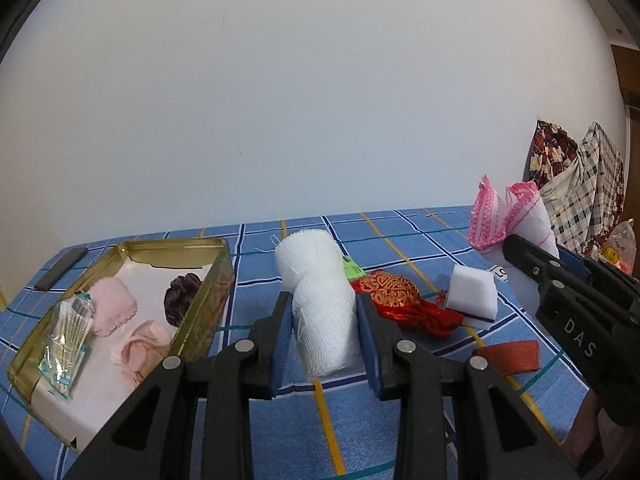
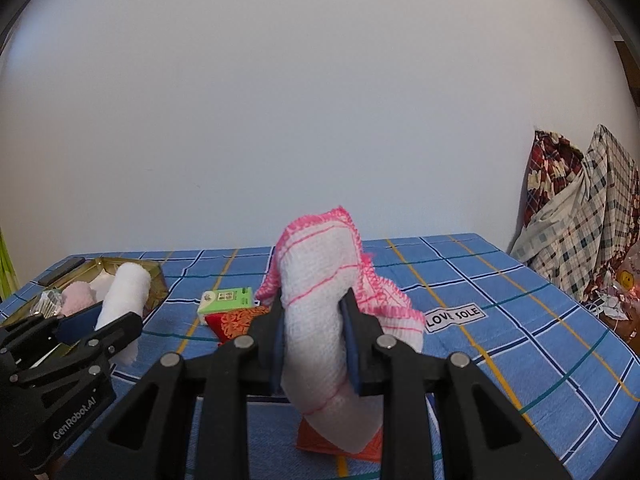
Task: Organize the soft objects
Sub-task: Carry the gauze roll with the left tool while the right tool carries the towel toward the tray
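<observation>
- Two tongs: the left tongs (image 1: pixel 322 304) are clamped on one white gauze roll (image 1: pixel 320 304), held above the table (image 1: pixel 420 240) beside the tin.
- The right tongs (image 2: pixel 314 308) are clamped on one pink-edged cloth (image 2: pixel 320 280), off the table.
- One gold tin (image 1: pixel 208 300) holds two pink cloths (image 1: pixel 114 306), one dark scrunchie (image 1: pixel 182 292) and one clear packet (image 1: pixel 68 340).

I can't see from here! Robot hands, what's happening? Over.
Left gripper shut on gauze roll, beside tin. Right gripper shut on pink-edged cloth, held up. Pouch, sponge loose on table.
</observation>
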The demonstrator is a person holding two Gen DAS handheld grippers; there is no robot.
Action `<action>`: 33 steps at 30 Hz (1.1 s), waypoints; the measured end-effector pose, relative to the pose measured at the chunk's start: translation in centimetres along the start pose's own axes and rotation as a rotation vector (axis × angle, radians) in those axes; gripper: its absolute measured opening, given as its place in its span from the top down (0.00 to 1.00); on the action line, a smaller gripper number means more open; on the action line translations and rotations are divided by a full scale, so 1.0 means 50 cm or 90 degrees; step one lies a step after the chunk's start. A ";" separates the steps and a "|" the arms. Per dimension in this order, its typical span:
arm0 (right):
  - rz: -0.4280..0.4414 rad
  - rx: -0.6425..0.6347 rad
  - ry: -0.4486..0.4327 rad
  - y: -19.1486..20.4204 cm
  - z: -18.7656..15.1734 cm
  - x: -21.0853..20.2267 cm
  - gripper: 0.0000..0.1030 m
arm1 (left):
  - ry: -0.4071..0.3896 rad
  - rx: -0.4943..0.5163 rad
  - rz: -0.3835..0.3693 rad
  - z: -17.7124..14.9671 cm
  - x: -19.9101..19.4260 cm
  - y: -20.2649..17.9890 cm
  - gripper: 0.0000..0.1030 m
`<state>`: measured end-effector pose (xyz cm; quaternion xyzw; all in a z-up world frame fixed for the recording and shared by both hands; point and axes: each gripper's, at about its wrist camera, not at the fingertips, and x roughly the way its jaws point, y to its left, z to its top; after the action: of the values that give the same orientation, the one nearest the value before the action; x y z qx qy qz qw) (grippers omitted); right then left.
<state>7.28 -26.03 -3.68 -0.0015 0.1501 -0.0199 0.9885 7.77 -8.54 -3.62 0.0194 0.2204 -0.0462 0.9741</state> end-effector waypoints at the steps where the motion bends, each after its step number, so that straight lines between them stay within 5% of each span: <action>1: 0.002 -0.001 -0.003 0.001 0.000 -0.002 0.76 | -0.003 0.000 0.002 -0.001 -0.002 0.002 0.67; 33: 0.081 -0.007 -0.020 0.049 -0.003 -0.024 0.76 | -0.055 -0.100 0.049 -0.006 -0.051 0.077 0.67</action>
<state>6.17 -23.52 -3.49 0.0027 0.1341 0.0442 0.9900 5.75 -4.49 -2.72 -0.0505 0.1802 0.0077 0.9823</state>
